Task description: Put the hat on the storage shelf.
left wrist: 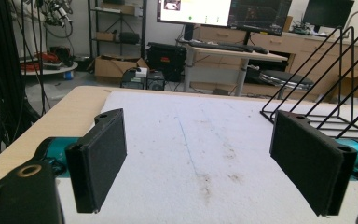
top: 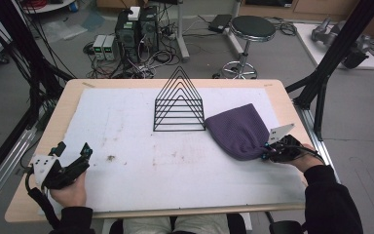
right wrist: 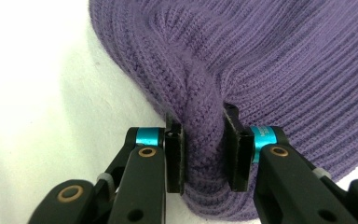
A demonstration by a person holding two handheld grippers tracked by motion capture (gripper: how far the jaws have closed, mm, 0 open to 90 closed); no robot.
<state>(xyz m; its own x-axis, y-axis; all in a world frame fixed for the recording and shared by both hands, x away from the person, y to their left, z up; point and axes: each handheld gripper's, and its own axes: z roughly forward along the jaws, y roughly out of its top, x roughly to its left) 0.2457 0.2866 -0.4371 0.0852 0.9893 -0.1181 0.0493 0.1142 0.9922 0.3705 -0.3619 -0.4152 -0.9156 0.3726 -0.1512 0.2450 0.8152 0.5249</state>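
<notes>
Your right gripper [right wrist: 204, 154] pinches the edge of a purple knit beanie [top: 238, 130].

The beanie lies on the white mat [top: 126, 126] at the table's right side, just beside a black wire rack [top: 178, 105]. Your left gripper [left wrist: 205, 163] rests at the near left, jaws wide apart and holding nothing.

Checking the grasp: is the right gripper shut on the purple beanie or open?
Shut on it. The right gripper has its pads pinching a bunched fold at the edge of the purple beanie, which lies on the white mat.

A black wire rack [top: 178, 105] stands on the white mat [top: 126, 146]. A round stool [top: 252, 29] sits on the floor behind the table [top: 65, 105].
</notes>
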